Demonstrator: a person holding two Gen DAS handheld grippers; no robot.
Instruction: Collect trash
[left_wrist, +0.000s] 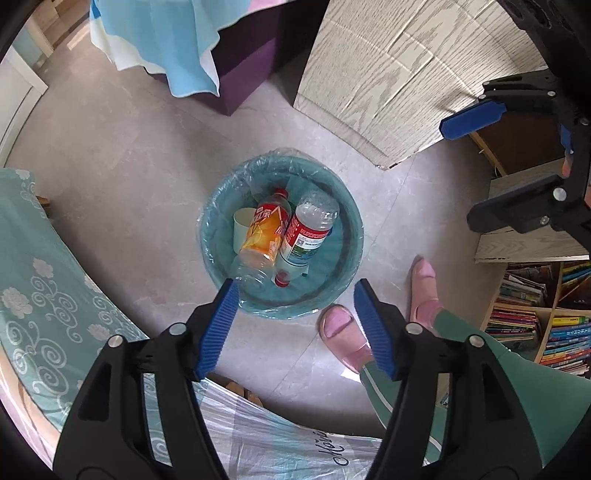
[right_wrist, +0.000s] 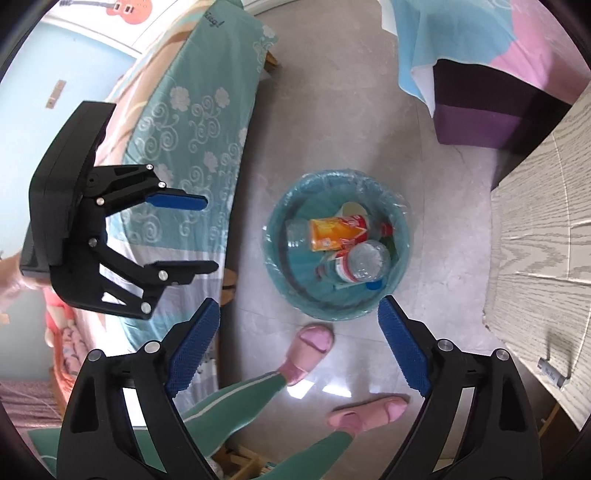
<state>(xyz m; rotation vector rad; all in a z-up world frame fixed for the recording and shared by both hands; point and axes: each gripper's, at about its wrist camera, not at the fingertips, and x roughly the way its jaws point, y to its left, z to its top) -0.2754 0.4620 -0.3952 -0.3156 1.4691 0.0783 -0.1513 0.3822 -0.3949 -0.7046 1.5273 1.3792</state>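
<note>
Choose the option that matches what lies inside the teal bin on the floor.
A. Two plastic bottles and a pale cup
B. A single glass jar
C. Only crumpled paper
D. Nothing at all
A: inside the lined bin lie an orange-labelled bottle, a red-labelled clear bottle and a pale cup, while the left gripper and right gripper both stand open and hold nothing.

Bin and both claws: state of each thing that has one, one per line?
trash bin: upright on the floor, lined with a clear bag, partly filled
orange-label bottle: lying in the bin, red cap on
red-label water bottle: lying in the bin, beside the orange one
paper cup: in the bin, against the wall
left claw: open, empty, above the bin
right claw: open, empty
</note>
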